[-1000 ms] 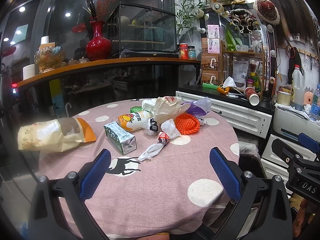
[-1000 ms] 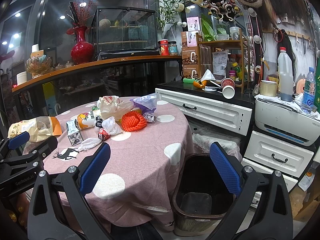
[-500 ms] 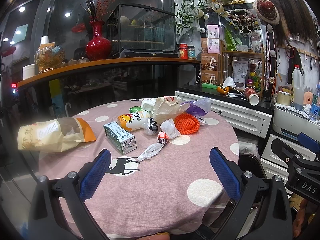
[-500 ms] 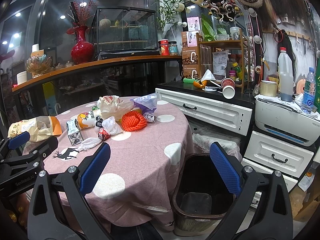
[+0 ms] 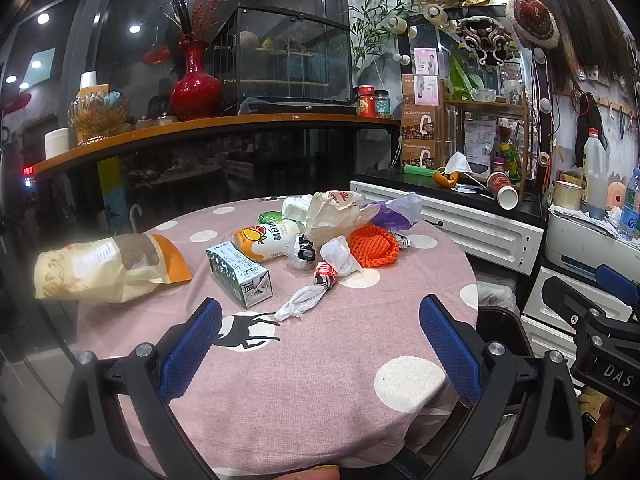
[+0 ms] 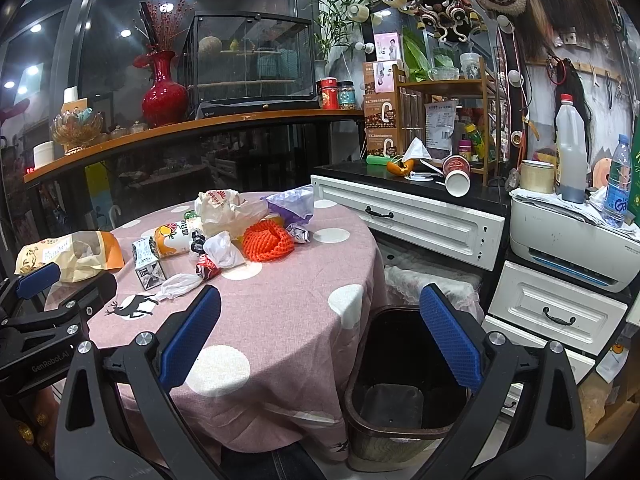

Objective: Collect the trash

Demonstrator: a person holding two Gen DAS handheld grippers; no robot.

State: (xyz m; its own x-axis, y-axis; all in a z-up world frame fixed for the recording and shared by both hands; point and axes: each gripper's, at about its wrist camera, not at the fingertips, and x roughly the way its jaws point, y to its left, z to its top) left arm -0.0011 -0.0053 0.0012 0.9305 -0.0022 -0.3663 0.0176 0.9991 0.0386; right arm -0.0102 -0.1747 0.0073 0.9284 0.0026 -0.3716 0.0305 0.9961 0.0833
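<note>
Nothing has shifted in the last second: my left tongs [image 5: 320, 336] and right tongs [image 6: 320, 332] both hang wide and empty. The trash [image 5: 320, 240] lies heaped mid-table [image 5: 320, 400]; the bin [image 6: 400, 400] beside the table is empty, so collecting hasn't begun.

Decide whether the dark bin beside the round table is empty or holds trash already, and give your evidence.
Empty, as far as visible. The right wrist view looks down into the bin: bare dark floor, no trash. Its near corner is hidden.

Litter pile [image 5: 320, 236] lies at the far side of the round table [image 5: 304, 380]; snack bag [image 5: 104, 268] lies left; bin [image 6: 404, 384] stands right of the table.
</note>
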